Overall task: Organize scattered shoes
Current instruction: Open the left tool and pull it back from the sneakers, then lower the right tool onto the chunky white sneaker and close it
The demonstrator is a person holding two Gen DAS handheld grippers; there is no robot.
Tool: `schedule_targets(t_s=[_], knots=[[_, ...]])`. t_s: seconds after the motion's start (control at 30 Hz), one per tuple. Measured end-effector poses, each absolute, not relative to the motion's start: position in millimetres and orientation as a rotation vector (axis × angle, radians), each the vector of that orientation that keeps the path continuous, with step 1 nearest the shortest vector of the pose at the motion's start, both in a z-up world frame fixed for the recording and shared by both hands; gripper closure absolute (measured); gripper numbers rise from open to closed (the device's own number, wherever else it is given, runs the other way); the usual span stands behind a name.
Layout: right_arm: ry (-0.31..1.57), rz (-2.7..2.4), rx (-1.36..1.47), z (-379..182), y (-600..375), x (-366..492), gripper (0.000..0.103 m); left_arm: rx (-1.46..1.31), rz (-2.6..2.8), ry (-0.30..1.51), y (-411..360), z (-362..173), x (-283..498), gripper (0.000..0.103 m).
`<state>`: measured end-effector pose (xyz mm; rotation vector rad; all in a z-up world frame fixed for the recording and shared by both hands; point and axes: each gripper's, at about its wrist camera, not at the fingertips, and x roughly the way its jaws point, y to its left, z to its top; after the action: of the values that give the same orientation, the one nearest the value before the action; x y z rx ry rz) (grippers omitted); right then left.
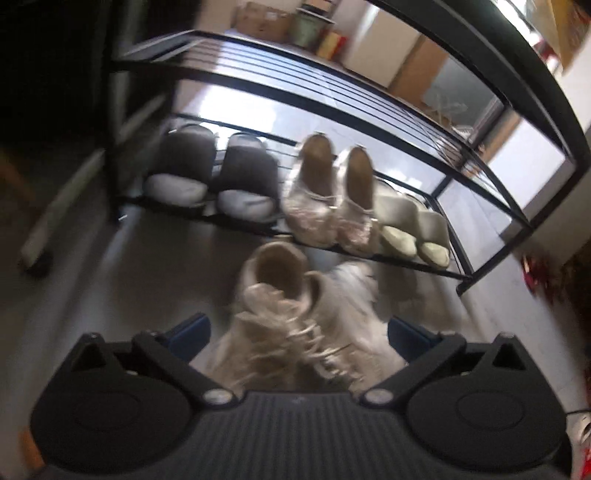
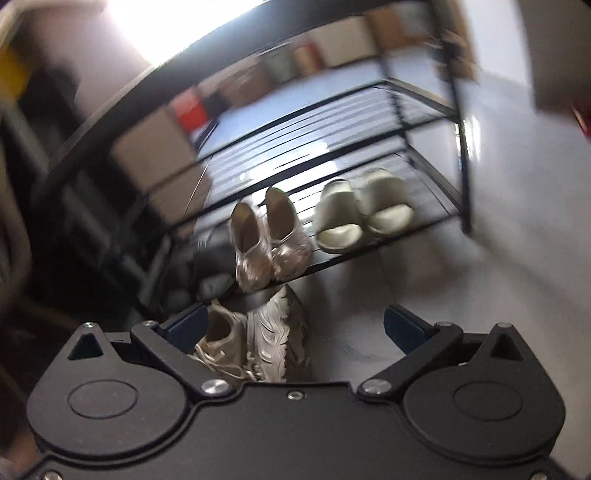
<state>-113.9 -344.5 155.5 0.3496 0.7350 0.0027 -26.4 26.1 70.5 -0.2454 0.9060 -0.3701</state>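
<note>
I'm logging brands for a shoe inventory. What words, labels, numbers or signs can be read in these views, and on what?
None can be read.
Sneakers: no legible brand; blurred.
Glitter flats: no text seen.
Boxes on top of the rack: any print is too blurred.
Red box: too blurred.

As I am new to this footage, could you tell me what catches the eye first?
Two pale sneakers lie on the floor in front of a black shoe rack, one upright, one tipped on its side. The rack's bottom shelf holds three neat pairs: grey slippers, glittery flats and cream slides.
</note>
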Motion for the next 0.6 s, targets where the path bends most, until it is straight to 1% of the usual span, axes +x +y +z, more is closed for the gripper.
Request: schedule_targets(t_s=[0.1,0.17,0.27,0.33,0.4,0.5,0.6], knots=[[0.852,0.052,0.347,124,-317,-62,0.0,-0.163,-0.358,0.866,43,70,-49,0.001],[0.918,0.034,0.29,101,-297,-29,0.0,-0.147,-0.312,0.797,55,60,-65,0.001],[1.01,0.01,0.128,69,-262,7,0.0,-0.299,-0.285,0.799,79,52,-56,0.001],[1.078,0.018,0.084,53,-247,20,0.0,-0.419,-0.277,0.8,96,46,-47,0.001],[1.176,0.039,-0.007,29,-224,35,0.0,-0.424,-0.262,0.792,101,44,-44,0.001],[1.099,0.005,-0.26,19,-193,37,0.0,-0.425,-0.254,0.832,101,37,-37,0.001],[1.064,0.004,-0.325,12,-183,36,0.0,-0.39,-0.242,0.873,96,32,-29,0.001]])
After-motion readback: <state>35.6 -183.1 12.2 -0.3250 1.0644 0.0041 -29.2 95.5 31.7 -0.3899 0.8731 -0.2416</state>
